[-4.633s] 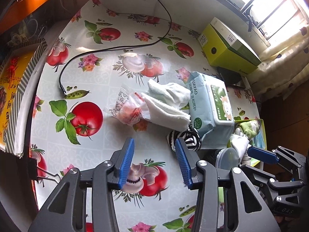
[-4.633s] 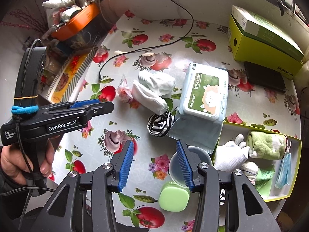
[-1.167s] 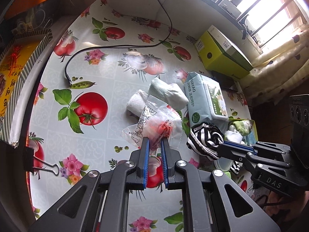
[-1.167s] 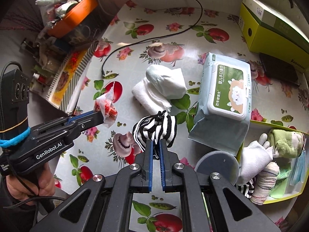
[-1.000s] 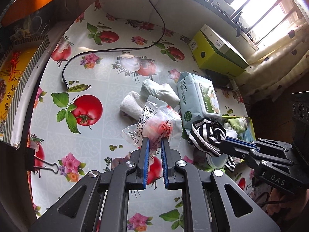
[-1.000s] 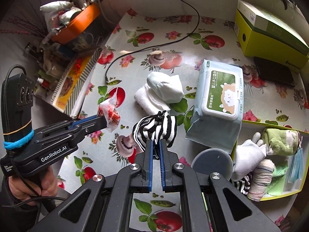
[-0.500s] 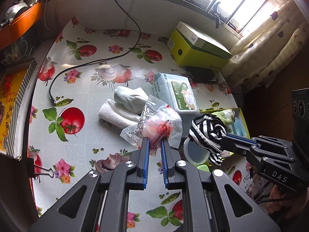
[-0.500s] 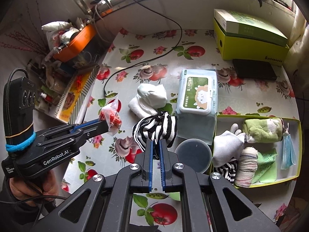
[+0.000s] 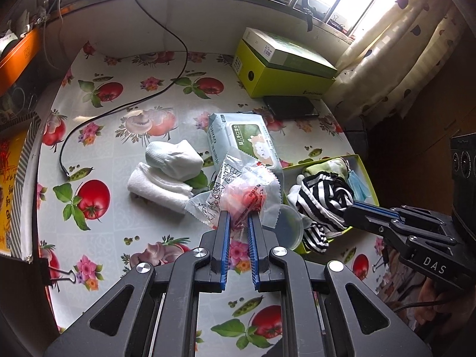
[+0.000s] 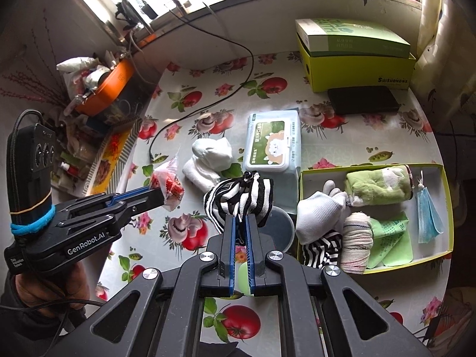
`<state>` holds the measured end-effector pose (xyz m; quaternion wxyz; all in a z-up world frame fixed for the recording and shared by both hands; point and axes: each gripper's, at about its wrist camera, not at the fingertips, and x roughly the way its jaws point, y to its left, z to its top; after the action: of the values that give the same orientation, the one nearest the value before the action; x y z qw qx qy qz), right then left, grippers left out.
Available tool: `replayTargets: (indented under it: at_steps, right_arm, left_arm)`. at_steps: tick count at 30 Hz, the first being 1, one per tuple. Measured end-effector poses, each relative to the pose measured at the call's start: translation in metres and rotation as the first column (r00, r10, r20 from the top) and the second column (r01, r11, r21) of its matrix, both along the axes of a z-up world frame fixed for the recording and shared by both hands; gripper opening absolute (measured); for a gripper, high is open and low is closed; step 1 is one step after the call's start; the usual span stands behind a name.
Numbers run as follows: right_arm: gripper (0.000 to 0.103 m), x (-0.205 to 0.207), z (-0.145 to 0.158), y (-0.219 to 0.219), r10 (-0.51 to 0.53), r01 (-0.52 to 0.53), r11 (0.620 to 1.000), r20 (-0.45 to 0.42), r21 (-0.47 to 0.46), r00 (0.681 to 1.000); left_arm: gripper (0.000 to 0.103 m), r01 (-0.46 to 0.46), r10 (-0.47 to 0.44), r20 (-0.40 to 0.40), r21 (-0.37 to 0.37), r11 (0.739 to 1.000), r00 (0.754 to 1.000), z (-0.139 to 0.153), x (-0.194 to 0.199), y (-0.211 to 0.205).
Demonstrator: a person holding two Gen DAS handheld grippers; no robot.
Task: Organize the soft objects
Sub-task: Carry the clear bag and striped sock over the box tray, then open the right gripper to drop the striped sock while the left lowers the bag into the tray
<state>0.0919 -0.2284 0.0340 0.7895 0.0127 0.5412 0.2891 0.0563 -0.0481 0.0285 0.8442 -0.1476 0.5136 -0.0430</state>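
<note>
My left gripper is shut on a clear plastic packet with red contents, held in the air above the table; the same packet shows at the left gripper's tip in the right wrist view. My right gripper is shut on a black-and-white striped sock, lifted off the table; the striped sock hangs just above the yellow-green tray in the left wrist view. White socks lie bundled on the tablecloth. The tray holds a white glove, a green cloth roll, a blue mask and another striped sock.
A wet-wipes pack lies mid-table, a round lid beside the tray. A yellow-green box and a black slab sit at the back. A black cable crosses the cloth. An orange bin of clutter stands left.
Both grippers have risen and drawn back from the table with the packet and the striped sock held fast. The sock now hangs nearer the tray. More of the window and room shows.
</note>
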Motion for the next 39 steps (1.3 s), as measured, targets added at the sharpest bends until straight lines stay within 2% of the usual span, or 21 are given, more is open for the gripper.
replayTargets:
  at_steps: [19, 29, 39]
  right_arm:
    - [0.007, 0.019, -0.011, -0.064, -0.150, 0.150, 0.989, -0.026, 0.008, 0.988]
    - [0.007, 0.028, -0.025, -0.124, -0.280, 0.280, 0.960, -0.045, -0.013, 0.959]
    - [0.007, 0.040, -0.041, -0.176, -0.391, 0.389, 0.920, -0.053, -0.047, 0.919]
  left_arm:
    - [0.012, 0.128, -0.128, -0.008, 0.008, 0.992, 0.992, 0.004, 0.035, -0.050]
    - [0.012, 0.227, -0.227, -0.010, 0.010, 0.974, 0.974, 0.005, 0.058, -0.093]
    - [0.012, 0.276, -0.276, -0.029, 0.013, 0.961, 0.961, 0.000, 0.070, -0.118]
